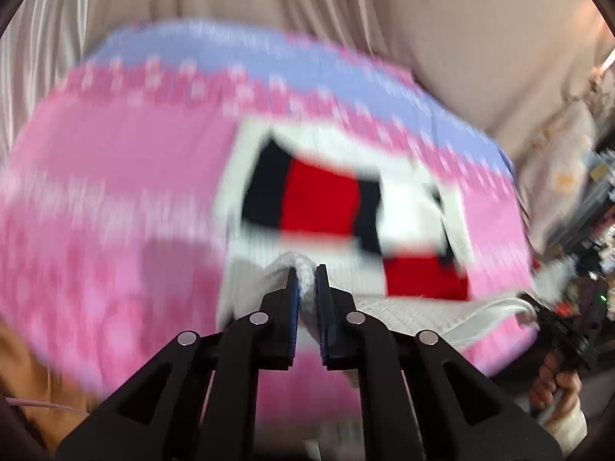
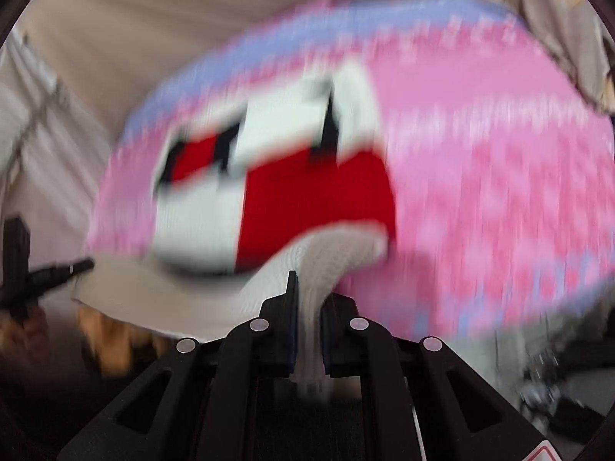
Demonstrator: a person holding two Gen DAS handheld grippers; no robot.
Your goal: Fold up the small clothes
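Underneath lies a pink and lilac patterned blanket (image 1: pixel 115 176), with beige curtains (image 1: pixel 423 38) behind it. Both views are smeared by blur (the pattern is unreadable). On the blanket rests the white, red and navy knit sweater (image 1: pixel 319 199). The left gripper (image 1: pixel 306 280) pinches its white hem, and the right gripper (image 2: pixel 309 299) clamps another fold of that hem.

One sweater (image 1: pixel 326 199), one pink cloth (image 1: pixel 115 199) under it, two grippers: left (image 1: pixel 306 272) and right (image 2: pixel 307 292), one hand (image 1: pixel 557 388) at four o'clock.
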